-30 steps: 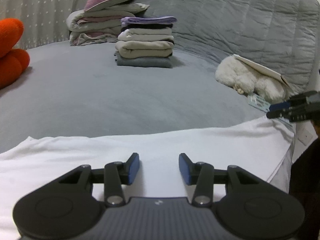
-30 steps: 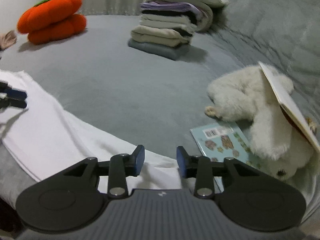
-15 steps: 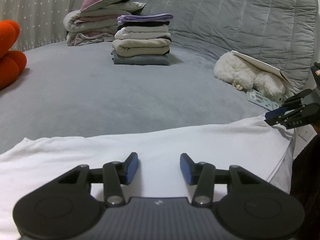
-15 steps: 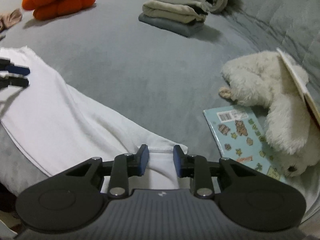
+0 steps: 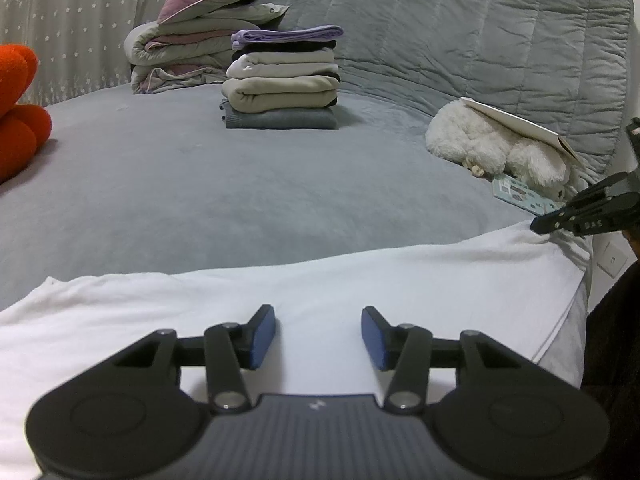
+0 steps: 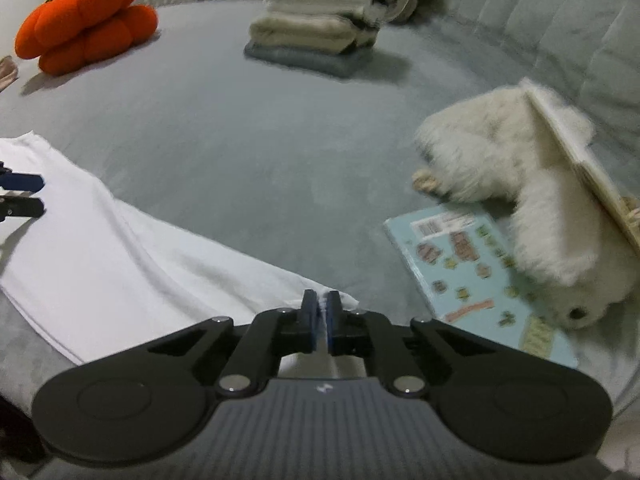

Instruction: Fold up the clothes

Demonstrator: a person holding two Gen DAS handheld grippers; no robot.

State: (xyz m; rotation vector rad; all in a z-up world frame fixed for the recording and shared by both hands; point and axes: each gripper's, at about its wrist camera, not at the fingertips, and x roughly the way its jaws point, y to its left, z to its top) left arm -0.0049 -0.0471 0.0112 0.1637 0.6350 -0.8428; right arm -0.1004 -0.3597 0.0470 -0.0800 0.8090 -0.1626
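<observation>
Both grippers work the white garment: right gripper pinches its corner, left gripper gapes.

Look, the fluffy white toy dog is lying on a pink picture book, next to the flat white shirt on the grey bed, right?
Almost. The picture book is light blue, not pink; the right wrist view shows it clearly. The rest holds: the fluffy white toy dog lies partly on it, near the flat white shirt on the grey bed.
</observation>
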